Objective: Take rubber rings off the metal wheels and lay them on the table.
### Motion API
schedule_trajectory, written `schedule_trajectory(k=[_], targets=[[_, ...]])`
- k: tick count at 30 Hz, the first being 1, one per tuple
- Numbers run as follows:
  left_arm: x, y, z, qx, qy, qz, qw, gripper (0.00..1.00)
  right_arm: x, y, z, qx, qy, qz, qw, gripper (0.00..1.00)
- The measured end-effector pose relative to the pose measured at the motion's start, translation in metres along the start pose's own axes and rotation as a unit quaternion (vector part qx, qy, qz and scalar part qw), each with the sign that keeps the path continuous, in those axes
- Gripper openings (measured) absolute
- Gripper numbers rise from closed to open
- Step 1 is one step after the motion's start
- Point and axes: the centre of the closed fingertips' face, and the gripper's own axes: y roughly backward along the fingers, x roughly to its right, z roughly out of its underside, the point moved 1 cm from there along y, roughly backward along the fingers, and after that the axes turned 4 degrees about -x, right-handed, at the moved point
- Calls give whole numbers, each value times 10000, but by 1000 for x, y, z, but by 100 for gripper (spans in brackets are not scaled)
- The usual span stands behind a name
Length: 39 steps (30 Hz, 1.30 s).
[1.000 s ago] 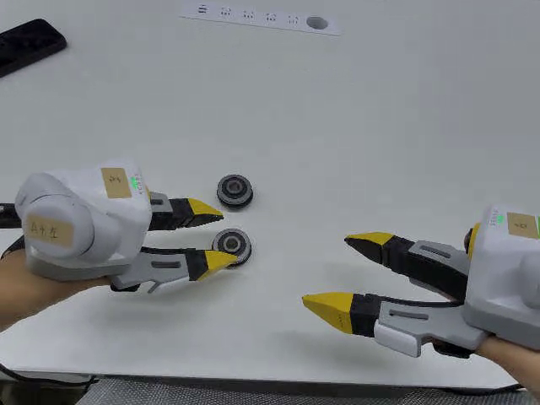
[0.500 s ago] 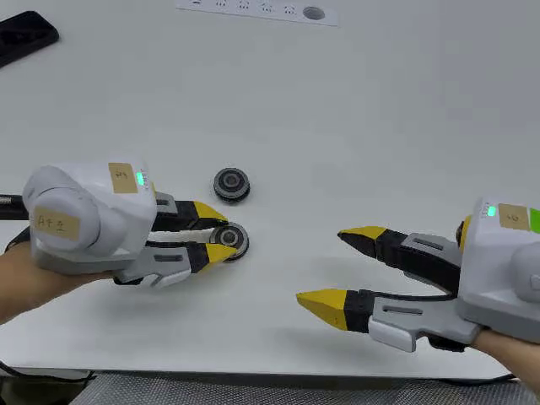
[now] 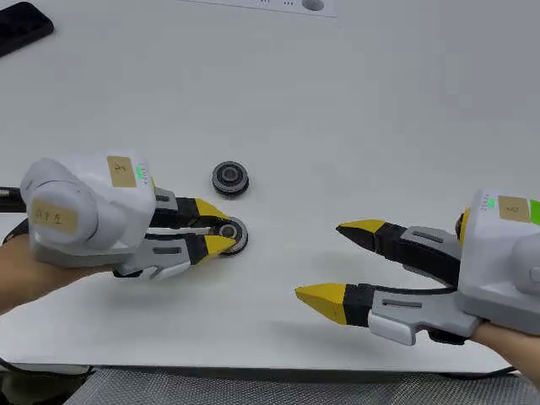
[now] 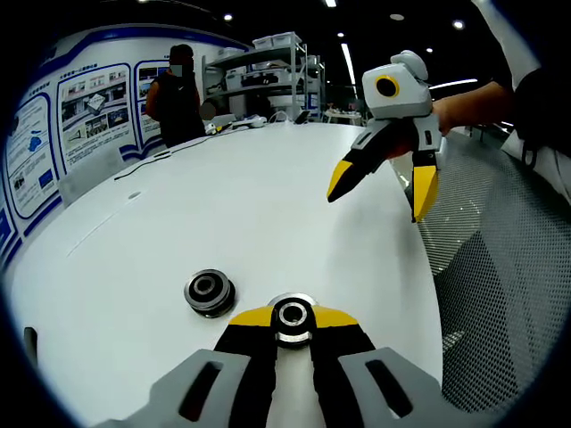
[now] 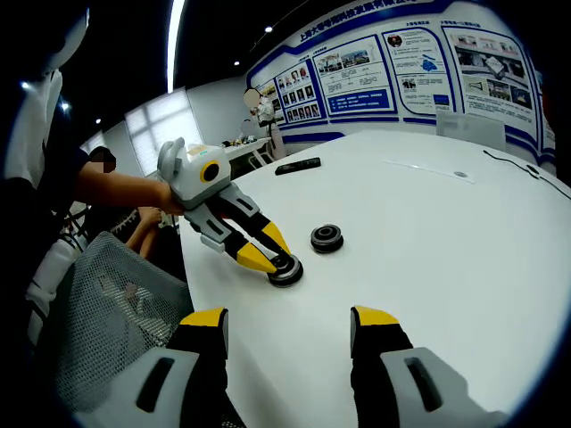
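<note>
The near wheel [image 3: 234, 237] is being pinched by the very tips of the left gripper [image 3: 224, 229] while the right gripper [image 3: 321, 261] is being held wide open, empty, so a slip-out is probably being risked.

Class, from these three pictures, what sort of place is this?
Probably a lab or exhibition hall: a large white table, blue-framed display boards on the wall, and storage shelves holding boxes.

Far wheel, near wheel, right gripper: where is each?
far wheel [image 3: 229, 179], head view, on its hub.
near wheel [image 4: 293, 315], left gripper view, on its hub, between the closed jaws.
right gripper [image 3: 321, 260], head view, midway between its open fingertips.
</note>
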Motion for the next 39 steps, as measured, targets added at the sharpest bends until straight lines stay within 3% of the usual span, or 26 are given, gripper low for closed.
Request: schedule_trajectory(k=[8, 9, 12, 16, 20, 26, 28, 33, 39], targets=[[0, -1, 2, -128, -276, 18, 9995, 14, -2, -3, -9, 194, -150, -90, 9997, 57], [-1, -1, 2, -220, -619, 3, 9978, 14, -3, -3, -11, 266, -286, -118, 9992, 58], [1, -2, 2, -241, -501, 9, 9985, 13, -4, -5, -20, 561, -676, -179, 9960, 62], [1, -2, 2, -301, -541, 38, 9981, 13, -7, -8, -27, 735, -920, -311, 9926, 64], [1, -2, 2, -328, -598, 58, 9977, 13, -13, -15, -36, 958, -1338, -498, 9851, 67], [1, -2, 2, -383, -620, 49, 9973, 13, -19, -31, -41, 986, -1646, -704, 9789, 65], [1, -2, 2, -382, -599, 49, 9975, 13, -24, -36, -46, 1107, -1860, -894, 9722, 63], [1, -2, 2, -397, -635, 86, 9972, 13, -17, -46, -50, 1204, -2221, -859, 9637, 60], [1, -2, 2, -393, -660, 137, 9970, 13, -14, -59, -44, 1047, -2440, -760, 9611, 58]])
